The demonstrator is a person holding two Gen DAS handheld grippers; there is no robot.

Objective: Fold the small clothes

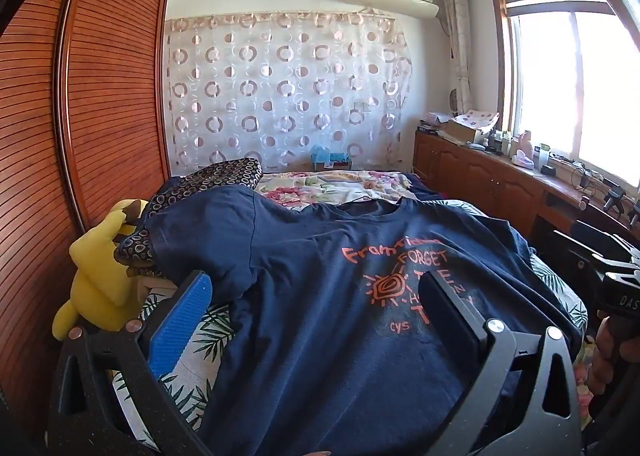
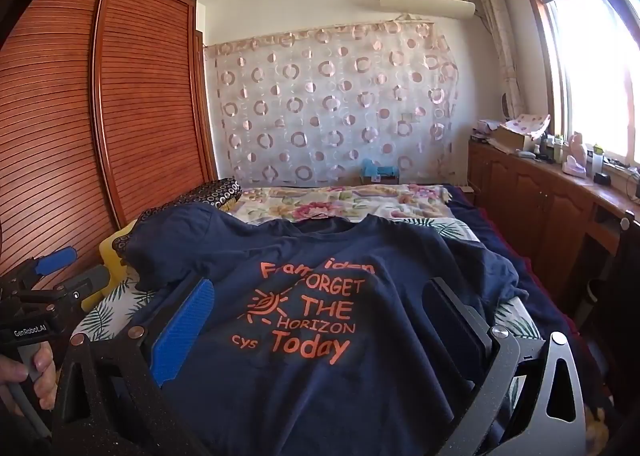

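Nearby, yellow plush toy [image 1: 96,288] beside navy T-shirt [image 2: 320,296]; left tool [image 1: 316,292] and right tool [image 2: 320,304] both spread apart.

Daylight pours in from the window [image 1: 576,96] on the right in both views, blown out to white glare with nothing visible through the glass, and it washes the nearby cabinet top [image 2: 580,184] pale. The navy shirt [image 2: 320,316] lies in softer, dimmer light, its orange print sharp and readable, with shade darkest along its near edge. Both pictures show strong fisheye bending: the wardrobe [image 1: 100,96] bows outward, corners fall to black, and the nearest parts at the bottom edge look slightly soft.
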